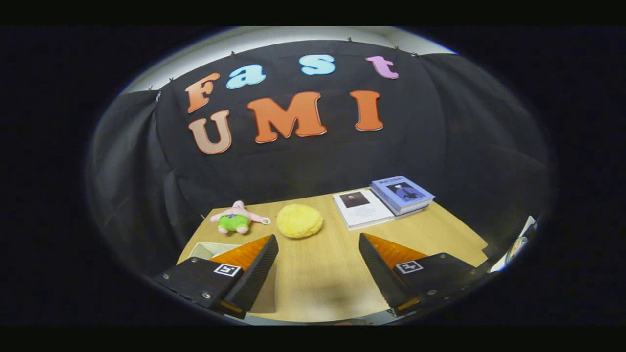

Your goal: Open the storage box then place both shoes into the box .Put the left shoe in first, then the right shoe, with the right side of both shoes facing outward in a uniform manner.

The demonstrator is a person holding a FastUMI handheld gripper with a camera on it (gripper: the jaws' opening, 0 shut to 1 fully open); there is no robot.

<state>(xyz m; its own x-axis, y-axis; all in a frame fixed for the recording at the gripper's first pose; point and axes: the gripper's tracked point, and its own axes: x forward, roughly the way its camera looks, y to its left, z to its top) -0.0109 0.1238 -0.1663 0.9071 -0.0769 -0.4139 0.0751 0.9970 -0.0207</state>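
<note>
Gripper (318,261) hangs above the near end of the wooden table (440,230), fingers spread wide, nothing btwn them but bare tabletop. Key relation right now: the storage box (208,250), or what I take for it, a pale shallow container, sits down-left of the gripper, tucked partly behind the left finger (252,271), so only one corner and a bit of rim show; can't tell if it's lidded or open, and can't see inside. Shoes: none to point at in this view, so whether they're in the box or off to a side can't be settled; scene fits either. Taking the box as landmark: pink-and-green plush toy (237,219) just beyond it, yellow round plush cushion (299,221) beyond and to its right, white book (362,208) and a blue book stack (402,194) well off to the far right, touching each other. Open room: the stretch straight ahead of the fingers, right of the box, is free wood. Table's left edge runs close by the box, so little margin there.
</note>
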